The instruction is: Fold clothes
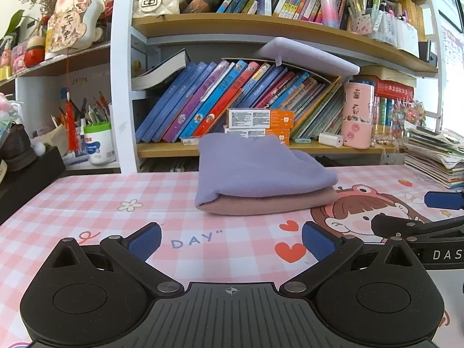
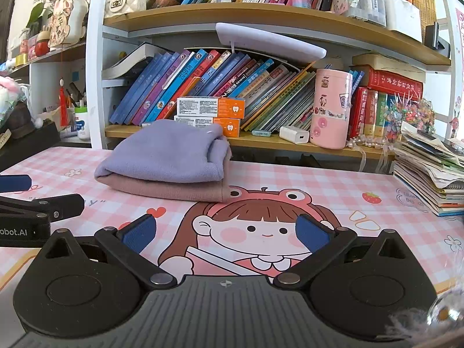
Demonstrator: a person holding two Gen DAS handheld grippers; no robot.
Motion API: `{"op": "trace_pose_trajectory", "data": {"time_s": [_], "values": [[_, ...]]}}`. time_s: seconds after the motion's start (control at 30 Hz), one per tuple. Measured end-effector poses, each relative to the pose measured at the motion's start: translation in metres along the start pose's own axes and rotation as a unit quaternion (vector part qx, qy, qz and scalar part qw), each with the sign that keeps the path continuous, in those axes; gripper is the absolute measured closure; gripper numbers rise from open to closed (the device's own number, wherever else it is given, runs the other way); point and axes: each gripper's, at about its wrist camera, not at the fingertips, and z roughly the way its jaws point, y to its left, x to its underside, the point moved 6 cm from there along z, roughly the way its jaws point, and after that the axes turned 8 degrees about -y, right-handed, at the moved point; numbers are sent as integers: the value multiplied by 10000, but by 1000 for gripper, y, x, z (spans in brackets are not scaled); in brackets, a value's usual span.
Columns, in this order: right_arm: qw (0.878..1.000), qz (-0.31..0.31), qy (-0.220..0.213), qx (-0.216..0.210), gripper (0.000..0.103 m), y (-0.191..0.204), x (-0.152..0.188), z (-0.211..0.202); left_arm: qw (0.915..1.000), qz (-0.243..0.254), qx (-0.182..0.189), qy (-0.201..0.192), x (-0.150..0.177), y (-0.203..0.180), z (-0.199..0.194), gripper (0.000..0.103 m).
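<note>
Nearest the lens, the left hand-held gripper point(image 1: 231, 239) sat low over the worktop point(image 1: 95, 200) with its blue pads point(image 1: 145, 239) spread wide and nothing between them. At its 3 o'clock, the right hand-held gripper point(image 2: 224, 233) was likewise spread and empty, resting above the cartoon girl printed on the pink checked mat point(image 2: 333, 185).

The clothes lay at about 12 o'clock from the left gripper and 11 o'clock from the right, well apart from both: a lilac garment point(image 1: 255, 168) folded on top of a pink garment point(image 1: 275, 203), the pair stacked near the back edge, just in front of the bookshelf point(image 1: 261, 23).

Both looked like soft, light fleece or knit, limp rather than stiff, likely to sag and unfold if lifted by one corner. The rounded fold at the stack's left end seemed the firmest place to pinch; a two-sided hold would probably keep the layers together. The fabric looked grippy, not slippery.
</note>
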Motion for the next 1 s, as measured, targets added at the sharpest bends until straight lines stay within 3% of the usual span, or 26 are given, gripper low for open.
{"op": "trace_pose_trajectory", "data": {"time_s": [1.0], "values": [[10000,7,24,-14,0,0,1,1,10000,41,-22,28,-1,-1,-1,0]]}}
